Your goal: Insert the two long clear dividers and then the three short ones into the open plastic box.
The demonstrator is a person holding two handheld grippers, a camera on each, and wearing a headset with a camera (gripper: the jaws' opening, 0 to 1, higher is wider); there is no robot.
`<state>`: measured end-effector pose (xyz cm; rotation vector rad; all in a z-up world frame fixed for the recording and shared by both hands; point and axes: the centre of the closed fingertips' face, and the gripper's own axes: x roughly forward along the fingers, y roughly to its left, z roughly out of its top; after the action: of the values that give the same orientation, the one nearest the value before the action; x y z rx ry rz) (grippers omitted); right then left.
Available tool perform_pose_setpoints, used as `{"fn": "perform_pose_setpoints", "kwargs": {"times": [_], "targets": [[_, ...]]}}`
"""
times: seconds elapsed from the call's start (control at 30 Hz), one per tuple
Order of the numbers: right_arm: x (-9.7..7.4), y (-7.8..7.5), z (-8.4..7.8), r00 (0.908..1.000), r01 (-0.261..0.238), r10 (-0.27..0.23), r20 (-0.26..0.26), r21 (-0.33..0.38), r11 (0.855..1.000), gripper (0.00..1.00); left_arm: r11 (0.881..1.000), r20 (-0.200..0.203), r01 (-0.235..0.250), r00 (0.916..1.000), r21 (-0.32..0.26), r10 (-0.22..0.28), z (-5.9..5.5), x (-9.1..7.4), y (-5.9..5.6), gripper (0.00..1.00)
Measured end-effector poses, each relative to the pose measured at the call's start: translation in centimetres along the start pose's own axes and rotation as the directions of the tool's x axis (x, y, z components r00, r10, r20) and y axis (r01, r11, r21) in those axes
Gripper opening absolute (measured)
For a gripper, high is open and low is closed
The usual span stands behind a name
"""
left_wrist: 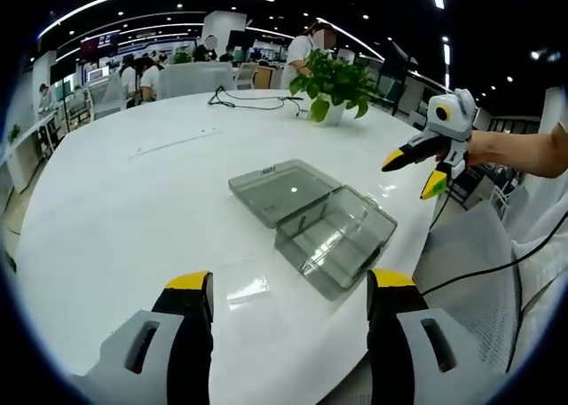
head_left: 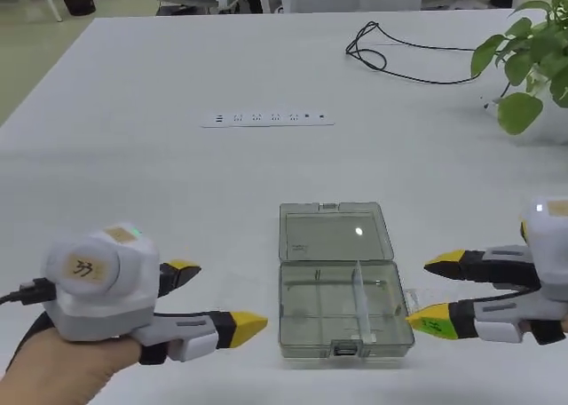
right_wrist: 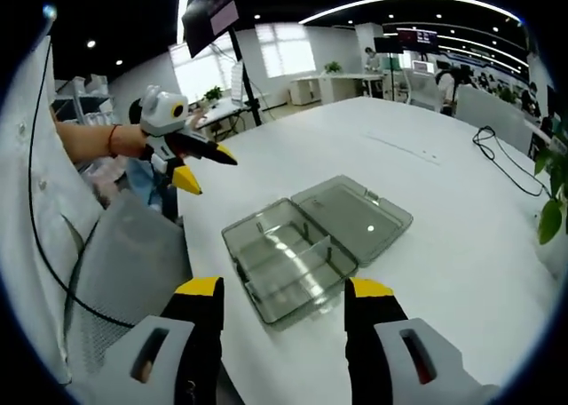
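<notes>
Both empty and spread wide: left gripper (head_left: 224, 294) and right gripper (head_left: 426, 290) flank the open plastic box (head_left: 286, 312) on the table. The clear divider (head_left: 360, 307) inside looks thin, slick and bendy, so I'd pinch its top edge gently.

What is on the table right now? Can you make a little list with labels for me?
Box: clear plastic box, lid open flat, clear dividers standing inside
Left gripper: open, empty, left of the box
Right gripper: open, empty, right of the box
Farther back: power strip, black cable, green plant
Surface: white table
</notes>
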<state>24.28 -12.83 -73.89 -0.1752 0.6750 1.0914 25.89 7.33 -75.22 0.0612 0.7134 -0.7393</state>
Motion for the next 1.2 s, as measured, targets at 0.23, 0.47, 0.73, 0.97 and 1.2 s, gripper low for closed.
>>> {"fn": "perform_pose_setpoints", "kwargs": {"times": [0.23, 0.47, 0.73, 0.97, 1.2], "targets": [[-1.2, -0.4, -1.3, 0.9999, 0.0, 0.0, 0.014, -0.038, 0.999, 0.6, 0.999, -0.08, -0.037, 0.9961, -0.013, 0.036, -1.7, 1.1, 1.0, 0.66], [-1.5, -0.4, -2.3, 0.9999, 0.001, 0.0, 0.017, -0.034, 0.999, 0.59, 0.994, -0.211, -0.107, 0.9723, -0.013, 0.102, -3.8, 2.4, 2.1, 0.59], [-1.6, -0.3, -2.6, 0.9994, 0.007, -0.006, 0.035, -0.018, 1.0, 0.59, 0.985, -0.314, -0.17, 0.936, -0.009, 0.159, -6.3, 3.9, 3.0, 0.52], [-1.8, -0.4, -2.9, 0.9988, 0.016, -0.016, 0.047, 0.001, 1.0, 0.57, 0.981, -0.371, -0.194, 0.9093, 0.022, 0.188, -7.6, 4.4, 3.3, 0.47], [-2.0, -0.4, -2.9, 0.9978, 0.023, -0.024, 0.062, 0.017, 1.0, 0.57, 0.978, -0.397, -0.202, 0.8943, 0.051, 0.206, -8.1, 4.6, 3.4, 0.41]]}}
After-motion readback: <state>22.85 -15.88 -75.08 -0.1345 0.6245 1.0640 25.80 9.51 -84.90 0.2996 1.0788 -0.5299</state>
